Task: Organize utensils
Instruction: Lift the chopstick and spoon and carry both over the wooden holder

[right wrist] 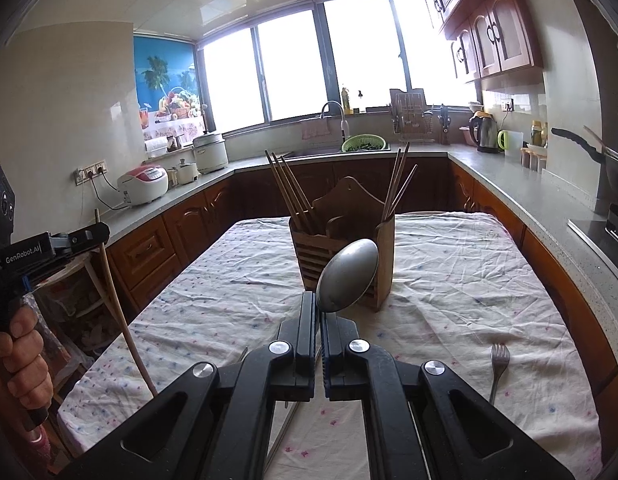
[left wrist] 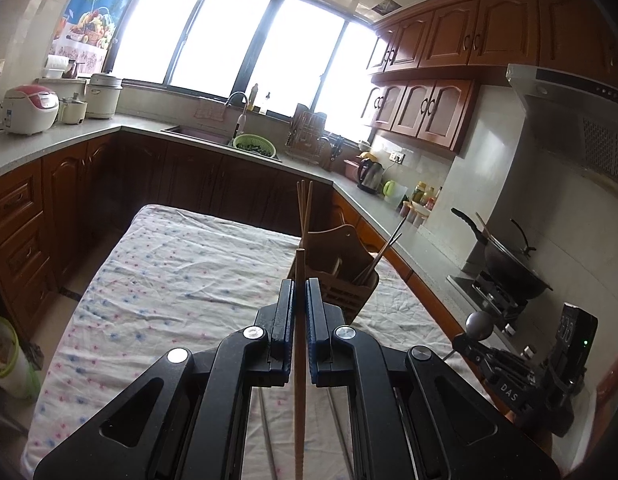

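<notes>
Clamping a chopstick [left wrist: 300,360], left claw [left wrist: 300,292]; right claw [right wrist: 319,308] pinches spoon [right wrist: 347,276].

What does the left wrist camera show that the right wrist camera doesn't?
Only the left wrist view: the left gripper, jaws shut on a light wooden chopstick, and a dark wok on the stove. Only the right wrist view: the right gripper, jaws shut on a metal spoon, and a metal fork lying on the cloth. Both: the wooden utensil holder on the floral-clothed table.
</notes>
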A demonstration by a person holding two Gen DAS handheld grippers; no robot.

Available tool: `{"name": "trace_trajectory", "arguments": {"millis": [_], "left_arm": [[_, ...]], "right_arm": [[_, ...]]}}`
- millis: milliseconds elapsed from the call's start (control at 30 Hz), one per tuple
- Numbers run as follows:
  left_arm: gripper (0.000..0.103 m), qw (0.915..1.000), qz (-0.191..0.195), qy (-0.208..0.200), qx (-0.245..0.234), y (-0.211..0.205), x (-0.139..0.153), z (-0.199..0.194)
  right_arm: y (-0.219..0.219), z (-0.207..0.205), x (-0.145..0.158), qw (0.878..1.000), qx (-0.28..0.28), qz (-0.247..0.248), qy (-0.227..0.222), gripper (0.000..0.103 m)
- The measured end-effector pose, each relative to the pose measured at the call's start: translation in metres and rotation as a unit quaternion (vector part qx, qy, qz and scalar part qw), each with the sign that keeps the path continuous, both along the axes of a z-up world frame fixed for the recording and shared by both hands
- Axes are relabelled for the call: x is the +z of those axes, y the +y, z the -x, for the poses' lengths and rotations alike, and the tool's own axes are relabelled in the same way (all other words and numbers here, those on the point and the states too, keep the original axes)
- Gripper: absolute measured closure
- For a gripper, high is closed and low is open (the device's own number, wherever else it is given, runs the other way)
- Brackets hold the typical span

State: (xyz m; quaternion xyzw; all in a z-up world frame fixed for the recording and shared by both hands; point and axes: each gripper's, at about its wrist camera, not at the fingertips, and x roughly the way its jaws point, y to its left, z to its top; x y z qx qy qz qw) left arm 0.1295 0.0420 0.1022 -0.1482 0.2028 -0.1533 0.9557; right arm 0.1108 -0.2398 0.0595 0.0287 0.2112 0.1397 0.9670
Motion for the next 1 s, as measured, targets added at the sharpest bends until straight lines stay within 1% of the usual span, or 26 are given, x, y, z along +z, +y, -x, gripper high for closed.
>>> {"name": "trace_trajectory", "arguments": {"millis": [133,333,567,800,933,1000], "left_arm": [[0.098,0.9998,-0.003,-0.018,0.004,-0.006,0.011,-0.011],[0.099,0.9995,-0.004,-0.031,0.006,-0.017,0.022,-0.036],[0.098,0.9989,0.009,-0.046,0.011,-0.026,0.037,-0.074],[0.098,0.9953,0.012,-0.092,0.026,-0.041,0.066,-0.117],[0.098,0.9910,0.000,-0.128,0.039,-0.057,0.081,-0.142],[0.098,0.9895,-0.004,-0.138,0.043,-0.065,0.084,-0.157]], "right_arm": [[-0.002,-0.011,0.006,1.000,-0.004,0.001,-0.007,0.101],[-0.006,-0.032,0.016,1.000,-0.011,0.003,-0.021,0.101],[-0.007,-0.060,0.035,0.999,-0.017,0.015,-0.045,0.101],[-0.007,-0.101,0.053,0.997,-0.022,0.036,-0.063,0.101],[-0.002,-0.124,0.065,0.995,-0.023,0.057,-0.080,0.101],[0.002,-0.136,0.069,0.994,-0.021,0.069,-0.086,0.101]]}}
